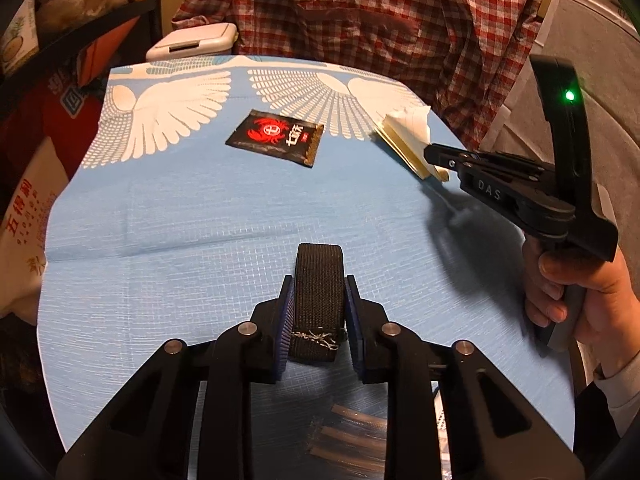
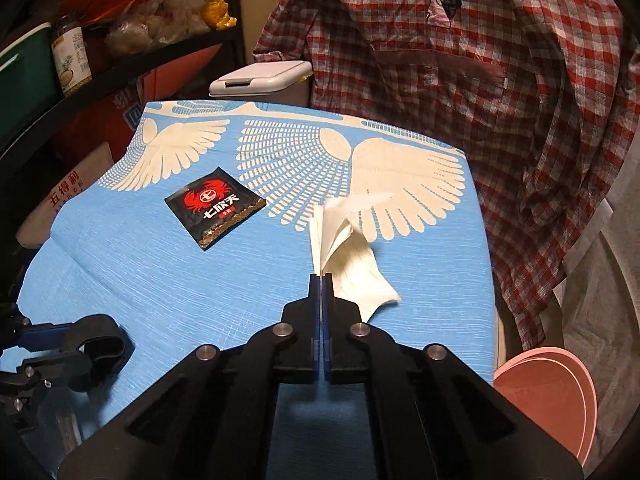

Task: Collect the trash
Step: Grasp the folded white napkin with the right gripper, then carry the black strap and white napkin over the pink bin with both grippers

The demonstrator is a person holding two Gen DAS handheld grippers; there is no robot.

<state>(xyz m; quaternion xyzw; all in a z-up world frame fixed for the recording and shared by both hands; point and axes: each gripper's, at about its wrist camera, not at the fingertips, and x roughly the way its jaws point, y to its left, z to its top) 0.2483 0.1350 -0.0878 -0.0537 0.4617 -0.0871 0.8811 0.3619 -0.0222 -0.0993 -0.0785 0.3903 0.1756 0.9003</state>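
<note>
Blue cloth: light blue woven cover with white wing prints over the table.
Paper: crumpled white lined paper scrap, centre of the right wrist view, on the cloth.
Right gripper: fingers pressed together, pinching the paper's near edge.
Strap: black woven webbing loop, lower centre of the left wrist view.
Left gripper: fingers pinching the strap's sides.
Packet: flat black foil sachet with red crab print, upper centre-left, apart from both grippers.
</note>
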